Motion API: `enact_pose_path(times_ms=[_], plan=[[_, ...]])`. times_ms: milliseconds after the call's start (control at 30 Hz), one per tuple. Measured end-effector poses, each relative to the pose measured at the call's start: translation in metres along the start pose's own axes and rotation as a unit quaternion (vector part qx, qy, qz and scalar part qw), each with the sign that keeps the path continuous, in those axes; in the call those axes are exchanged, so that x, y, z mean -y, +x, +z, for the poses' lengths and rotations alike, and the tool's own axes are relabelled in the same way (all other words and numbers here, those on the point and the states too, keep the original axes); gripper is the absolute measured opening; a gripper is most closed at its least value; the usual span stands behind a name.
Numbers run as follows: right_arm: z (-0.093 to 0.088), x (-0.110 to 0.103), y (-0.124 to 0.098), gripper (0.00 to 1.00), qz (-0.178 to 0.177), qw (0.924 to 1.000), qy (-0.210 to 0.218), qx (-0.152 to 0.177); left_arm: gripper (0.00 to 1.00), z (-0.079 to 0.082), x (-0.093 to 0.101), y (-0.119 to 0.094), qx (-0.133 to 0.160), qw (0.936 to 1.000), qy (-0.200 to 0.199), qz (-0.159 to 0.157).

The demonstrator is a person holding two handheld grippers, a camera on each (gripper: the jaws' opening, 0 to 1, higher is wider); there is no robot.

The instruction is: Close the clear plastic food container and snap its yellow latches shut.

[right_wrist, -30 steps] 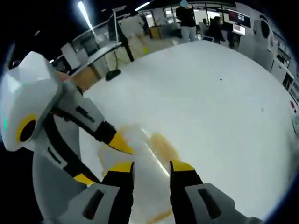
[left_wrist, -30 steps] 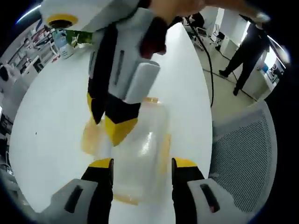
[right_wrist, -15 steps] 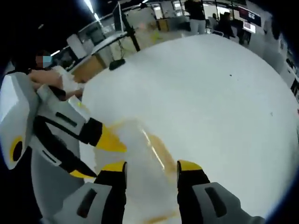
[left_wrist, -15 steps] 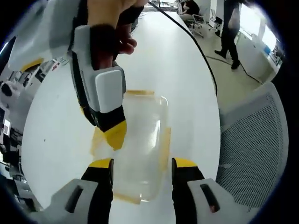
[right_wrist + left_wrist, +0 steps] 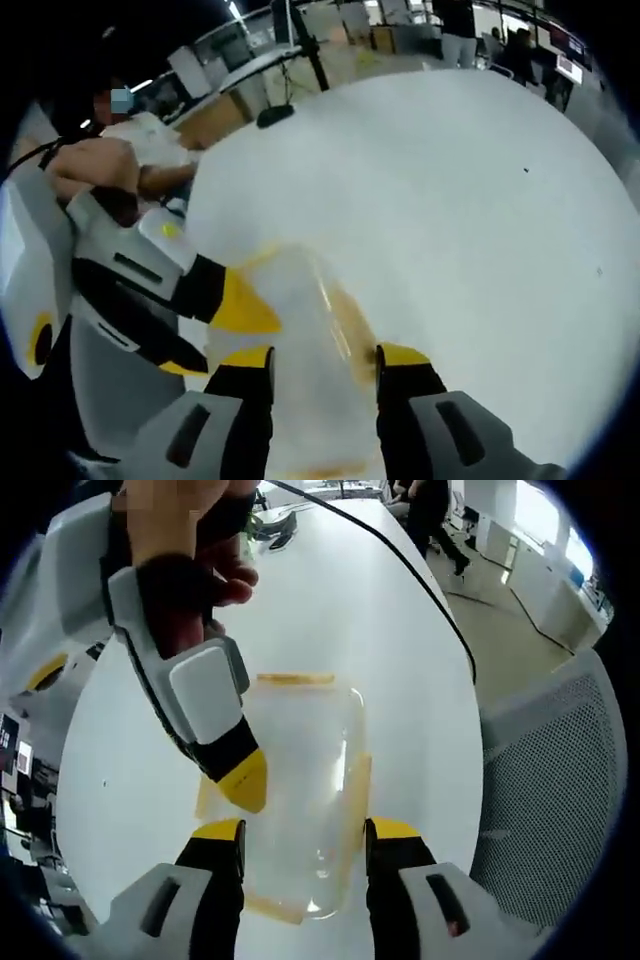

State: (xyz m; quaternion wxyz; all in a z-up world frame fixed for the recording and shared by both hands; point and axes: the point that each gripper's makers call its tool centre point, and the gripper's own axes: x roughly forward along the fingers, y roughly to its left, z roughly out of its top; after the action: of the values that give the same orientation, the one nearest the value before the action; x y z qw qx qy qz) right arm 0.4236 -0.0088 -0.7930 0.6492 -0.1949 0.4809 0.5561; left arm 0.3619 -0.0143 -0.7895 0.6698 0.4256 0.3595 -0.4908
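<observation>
While my left gripper (image 5: 303, 832) keeps its jaws spread wide, the clear plastic food container (image 5: 300, 790) lies on the white table (image 5: 400, 660) between the yellow tips, its near end in the gap; whether the tips touch its sides I cannot tell. Yellow latches (image 5: 354, 798) run along its edges. My right gripper (image 5: 312, 356) also stands wide open over the container (image 5: 295, 340), holding nothing. In the left gripper view it comes in from above, one yellow tip (image 5: 243, 778) on or just above the lid by the side latch. I read no writing on the container; it is too blurred to tell
</observation>
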Motion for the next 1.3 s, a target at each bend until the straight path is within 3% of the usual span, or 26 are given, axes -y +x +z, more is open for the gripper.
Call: enact_pose_path(times_ms=[367,500,767,1133,1267,1300], plan=[[0.0002,-0.0012,0.0037,0.38,0.028,0.9987,-0.019,-0.038,0.47,-0.0003,0.0000,0.0011,-0.003,1.0000,-0.006,0.004],[0.0003,0.0002,0.0054,0.38,0.035,0.9980,-0.021,-0.049,0.47,-0.0018,0.0014,0.0023,-0.009,0.9998,0.014,0.009],[-0.0006,-0.0015,0.0048,0.38,0.040,0.9975,-0.019,-0.055,0.48,-0.0015,-0.0002,0.0012,-0.008,0.9998,0.016,0.001],[-0.0009,-0.0017,0.0051,0.37,0.046,0.9974,-0.020,-0.051,0.46,-0.0027,0.0011,0.0042,-0.018,0.9989,0.035,0.026],[-0.0002,0.0003,0.0055,0.34,0.050,0.9974,-0.010,-0.050,0.46,-0.0032,0.0006,0.0040,-0.020,0.9990,0.032,0.026],[-0.0018,-0.0012,0.0078,0.34,0.044,0.9971,0.033,-0.053,0.46,-0.0038,0.0015,0.0044,-0.021,0.9989,0.033,0.024]])
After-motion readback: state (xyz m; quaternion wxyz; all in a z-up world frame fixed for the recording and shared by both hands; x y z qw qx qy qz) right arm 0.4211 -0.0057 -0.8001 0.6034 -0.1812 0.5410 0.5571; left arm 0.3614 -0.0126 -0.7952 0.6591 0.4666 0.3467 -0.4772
